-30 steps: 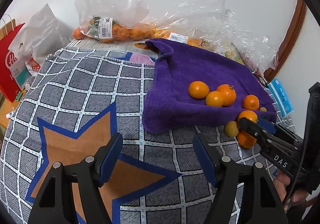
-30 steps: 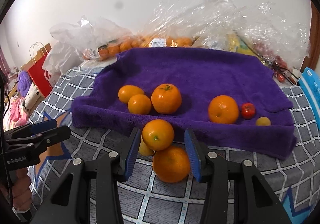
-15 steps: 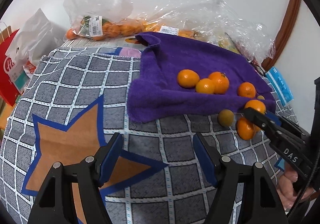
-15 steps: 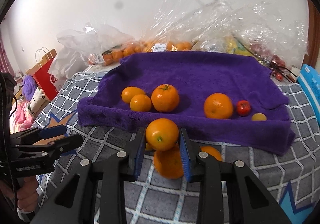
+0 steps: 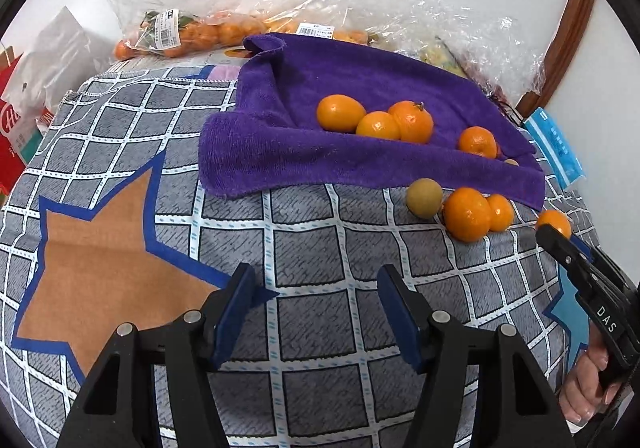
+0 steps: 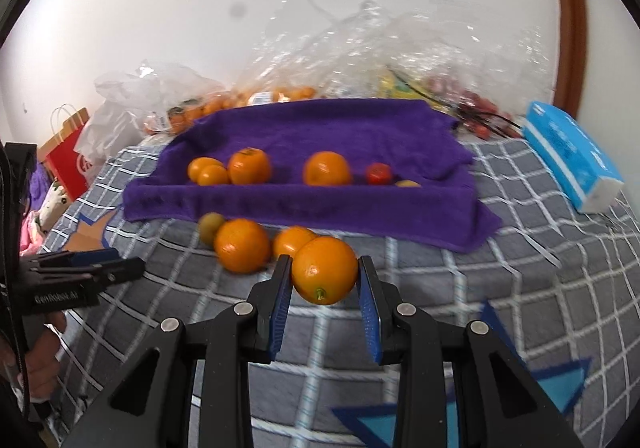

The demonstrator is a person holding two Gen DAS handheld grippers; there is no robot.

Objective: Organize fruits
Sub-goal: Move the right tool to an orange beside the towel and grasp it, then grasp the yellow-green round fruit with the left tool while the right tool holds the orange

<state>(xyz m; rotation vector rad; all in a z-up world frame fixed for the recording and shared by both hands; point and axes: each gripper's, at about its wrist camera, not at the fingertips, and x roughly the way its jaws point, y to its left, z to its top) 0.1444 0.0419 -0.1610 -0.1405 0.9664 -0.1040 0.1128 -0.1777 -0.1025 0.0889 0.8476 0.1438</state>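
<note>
- Right claw clamps a mandarin, lifted above the checked blanket.
- Left claw gapes wide, holding nothing, near the purple towel.

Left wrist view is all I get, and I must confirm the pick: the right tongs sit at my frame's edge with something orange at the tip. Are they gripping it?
Observer: Yes. The right wrist view shows the right tongs shut on a round orange mandarin, with both blue pads against its sides.
Operator: Which way is its stem?
Observer: Its green stem stub points down, toward the camera.
Operator: Is there anything on the towel that I can't make out?
Observer: A small round red fruit lies on the purple terry towel, just right of a lone orange fruit.
</note>
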